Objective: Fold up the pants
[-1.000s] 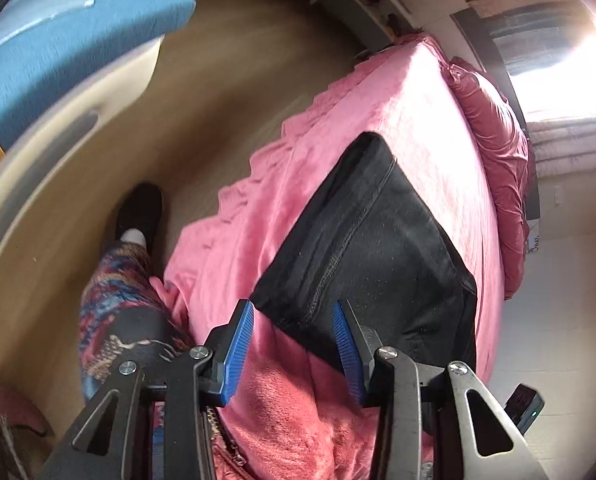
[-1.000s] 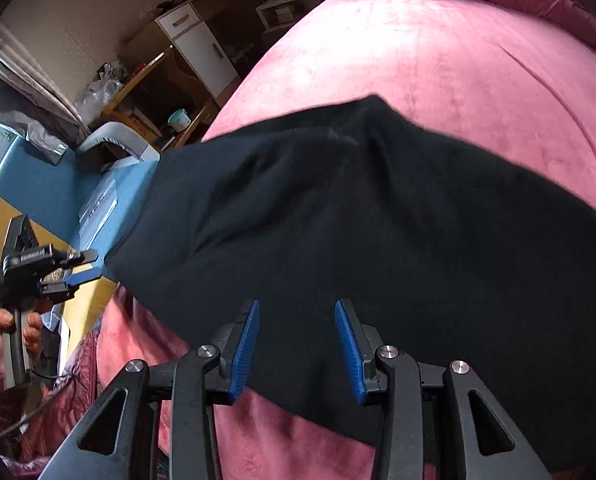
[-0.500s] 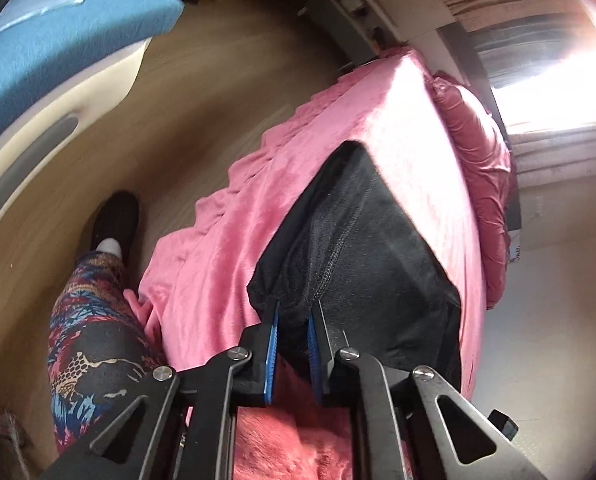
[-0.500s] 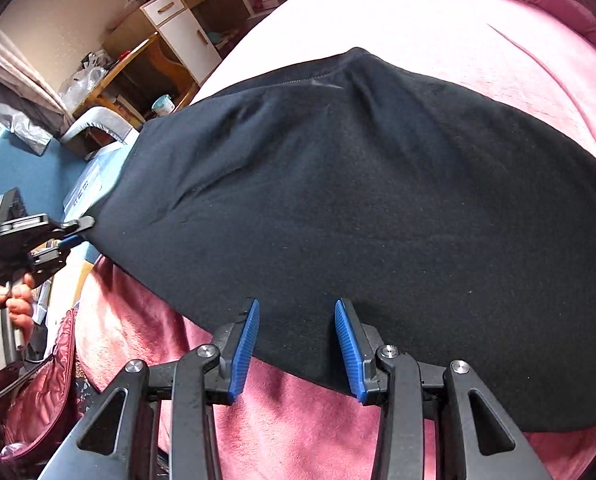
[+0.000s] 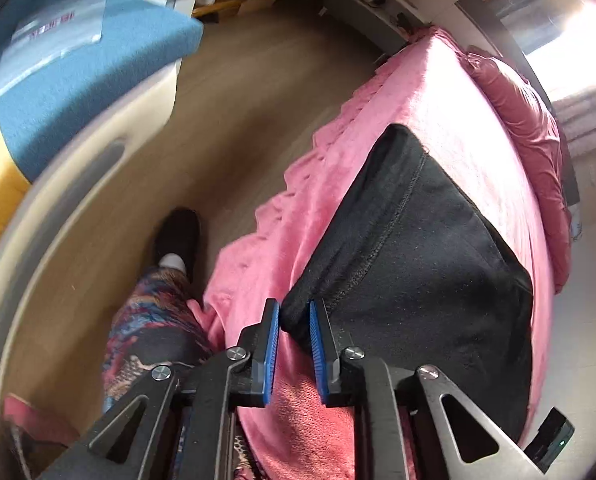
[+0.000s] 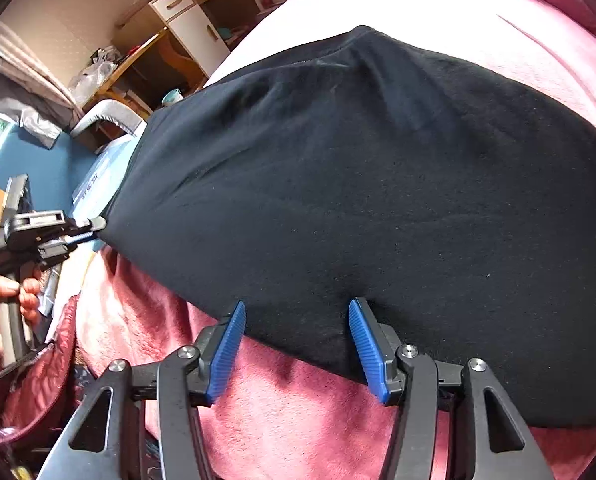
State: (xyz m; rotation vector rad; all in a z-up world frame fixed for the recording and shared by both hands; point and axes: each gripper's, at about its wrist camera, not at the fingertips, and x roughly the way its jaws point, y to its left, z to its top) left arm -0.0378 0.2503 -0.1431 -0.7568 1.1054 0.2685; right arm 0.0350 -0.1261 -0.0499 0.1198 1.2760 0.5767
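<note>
Black pants point(image 5: 425, 248) lie folded on a bed covered by a pink blanket point(image 5: 449, 92). My left gripper point(image 5: 293, 316) has its blue pads narrowly apart around the near corner of the pants; I cannot tell whether they grip it. In the right wrist view the pants point(image 6: 377, 184) fill the middle, and the left gripper point(image 6: 94, 226) touches their left corner. My right gripper point(image 6: 296, 322) is open, its blue pads straddling the near hem of the pants, resting on the blanket point(image 6: 298, 420).
A wooden floor point(image 5: 238, 120) lies left of the bed. A blue and yellow sofa point(image 5: 58, 80) stands at the far left. The person's patterned leg point(image 5: 146, 332) and black shoe point(image 5: 178, 236) are beside the bed. A dark red pillow point(image 5: 529, 120) lies at the bed's far end. A desk with a white cabinet point(image 6: 190, 28) stands behind.
My left gripper closed at the pants' near corner, then its pads parted slightly. My right gripper moved forward until its open pads reach the pants' hem.
</note>
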